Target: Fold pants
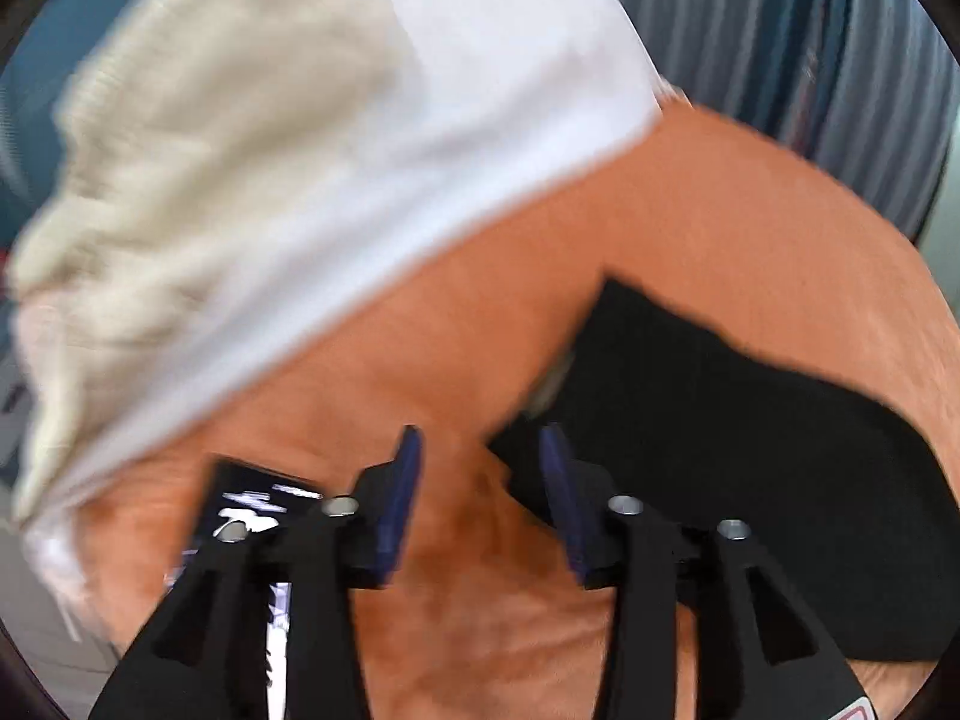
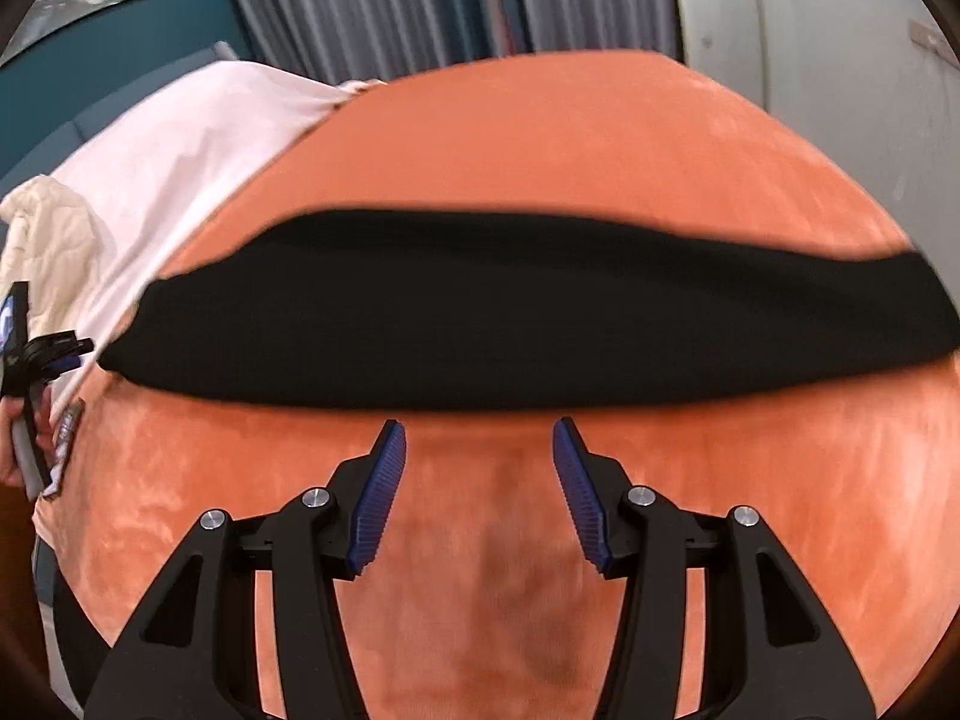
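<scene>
- Pants (image 2: 510,306), black, lie as a long folded band across the orange cover (image 2: 540,138), in front of both grippers.
- Right gripper (image 2: 480,450) hangs released, nothing between its pads, just short of the near edge.
- Left gripper (image 1: 480,450) is likewise parted and empty beside the band's end.
- Risk: pinching only the top layer, or the plush cover too, would skew the next fold.

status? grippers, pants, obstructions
Left gripper open, empty. Right gripper open, empty. Pants folded into a strip on orange cover. Nothing in the way.
</scene>
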{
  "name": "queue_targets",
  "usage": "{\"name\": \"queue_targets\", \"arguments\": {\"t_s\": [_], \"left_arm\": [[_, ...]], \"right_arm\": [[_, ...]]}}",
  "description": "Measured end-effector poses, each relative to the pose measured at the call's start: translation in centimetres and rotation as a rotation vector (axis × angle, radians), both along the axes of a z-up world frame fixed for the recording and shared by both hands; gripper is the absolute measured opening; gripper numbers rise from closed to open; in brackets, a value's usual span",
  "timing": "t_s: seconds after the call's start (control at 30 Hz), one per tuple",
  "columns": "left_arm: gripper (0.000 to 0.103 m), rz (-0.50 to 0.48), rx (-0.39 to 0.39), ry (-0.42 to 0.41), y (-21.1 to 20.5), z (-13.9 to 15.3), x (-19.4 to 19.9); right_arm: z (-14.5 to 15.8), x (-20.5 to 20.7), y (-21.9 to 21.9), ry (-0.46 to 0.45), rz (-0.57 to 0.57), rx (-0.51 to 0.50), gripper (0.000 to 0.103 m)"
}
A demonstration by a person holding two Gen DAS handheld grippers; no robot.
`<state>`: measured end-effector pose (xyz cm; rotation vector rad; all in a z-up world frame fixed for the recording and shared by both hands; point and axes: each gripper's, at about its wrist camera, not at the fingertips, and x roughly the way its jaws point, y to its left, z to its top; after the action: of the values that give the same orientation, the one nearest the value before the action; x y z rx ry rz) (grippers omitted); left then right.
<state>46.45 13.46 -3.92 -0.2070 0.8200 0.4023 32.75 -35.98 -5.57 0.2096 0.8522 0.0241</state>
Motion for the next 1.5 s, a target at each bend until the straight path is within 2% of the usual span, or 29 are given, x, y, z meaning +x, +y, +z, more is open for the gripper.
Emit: {"name": "queue_targets", "arguments": {"t_s": [0.07,0.13,0.17,0.2,0.23,0.3,0.37,0.4,0.43,0.47,0.5,0.53,0.57,0.67,0.73,0.8,0.83,0.87,0.9,0.97,1.07,1.13,1.2,1.23,1.3,1.33,1.4,1.5], "left_arm": [[0.057,-0.016,0.013,-0.075,-1.5,2.5,-0.1],[0.066,-0.107,-0.022,-0.099,-2.6,3.5,-0.9],[0.076,-0.144,-0.04,-0.1,-4.1,3.4,0.5],[0.081,-0.179,-0.059,-0.093,-5.0,3.3,1.0],[0.081,-0.224,-0.073,-0.067,-7.0,2.1,2.9],[0.081,-0.272,-0.073,-0.026,-8.8,-0.1,4.1],[0.081,-0.292,-0.07,0.009,-10.5,-2.9,5.7],[0.081,-0.293,-0.08,0.018,-10.6,-3.8,6.3],[0.081,-0.293,-0.102,0.034,-9.7,-5.1,5.1],[0.081,-0.292,-0.118,0.042,-9.4,-6.0,5.2],[0.081,-0.283,-0.125,0.05,-9.7,-7.0,5.7],[0.081,-0.275,-0.116,0.038,-9.6,-7.7,5.9],[0.081,-0.277,-0.096,0.024,-9.8,-7.8,5.7],[0.082,-0.284,-0.053,0.008,-10.2,-8.0,4.9],[0.083,-0.285,-0.06,0.009,-10.0,-8.1,4.8],[0.083,-0.288,-0.06,0.007,-10.0,-8.1,4.0],[0.083,-0.289,-0.056,0.005,-10.1,-8.1,4.0],[0.083,-0.289,-0.055,0.004,-10.1,-8.1,4.0],[0.083,-0.29,-0.058,0.002,-10.1,-8.1,4.0],[0.083,-0.29,-0.064,0.0,-10.0,-8.1,4.0],[0.084,-0.291,-0.066,-0.002,-9.9,-8.0,4.1],[0.084,-0.292,-0.068,-0.003,-9.9,-8.0,4.1],[0.084,-0.294,-0.076,-0.009,-9.6,-8.0,3.9],[0.084,-0.294,-0.08,-0.011,-9.5,-8.0,3.8],[0.084,-0.295,-0.087,-0.015,-9.4,-8.0,3.7],[0.084,-0.296,-0.09,-0.017,-9.4,-8.0,3.6],[0.084,-0.296,-0.092,-0.019,-9.4,-7.9,3.6],[0.084,-0.297,-0.087,-0.018,-9.4,-7.8,3.5]], "right_arm": [[1.1,3.4,0.1,-0.012,0.069,0.057,0.05],[1.5,7.2,0.8,-0.005,0.139,0.1,0.05],[1.6,9.8,1.7,0.002,0.188,0.105,0.051],[1.5,11.6,2.6,0.015,0.231,0.105,0.051],[1.3,14.4,4.1,0.023,0.282,0.074,0.051],[0.4,19.0,6.9,0.056,0.382,0.021,0.061],[-0.4,22.2,9.1,0.056,0.43,-0.038,0.062],[-1.0,23.8,10.0,0.064,0.461,-0.057,0.062],[-1.6,25.0,10.4,0.069,0.469,-0.072,0.062],[-2.2,26.0,10.9,0.073,0.477,-0.095,0.059],[-2.7,26.6,11.3,0.079,0.492,-0.103,0.031],[-3.4,27.1,11.6,0.087,0.517,-0.111,0.017],[-3.9,26.9,11.9,0.092,0.537,-0.108,0.008],[-3.6,23.5,12.7,0.03,0.636,-0.12,0.008],[-4.4,21.4,13.0,0.056,0.695,-0.12,0.008],[-5.5,21.5,12.6,0.109,0.689,-0.099,0.01],[-5.5,22.0,12.1,0.121,0.679,-0.053,0.011],[-5.0,22.8,11.7,0.128,0.658,-0.018,0.017],[-4.2,23.7,11.3,0.12,0.633,0.028,0.032],[-2.9,24.9,10.9,0.094,0.605,0.107,0.053],[-2.1,28.1,11.0,0.116,0.558,0.213,0.053],[-2.6,30.4,11.3,0.156,0.51,0.231,0.052],[-3.9,32.1,12.1,0.218,0.466,0.25,0.035],[-5.0,33.0,12.9,0.272,0.454,0.237,0.031],[-6.6,33.2,14.6,0.349,0.471,0.169,0.016],[-6.8,32.4,15.9,0.353,0.503,0.108,0.013],[-5.6,31.6,17.0,0.301,0.519,0.032,0.008],[-3.6,33.0,15.9,0.184,0.434,0.013,0.003]]}}
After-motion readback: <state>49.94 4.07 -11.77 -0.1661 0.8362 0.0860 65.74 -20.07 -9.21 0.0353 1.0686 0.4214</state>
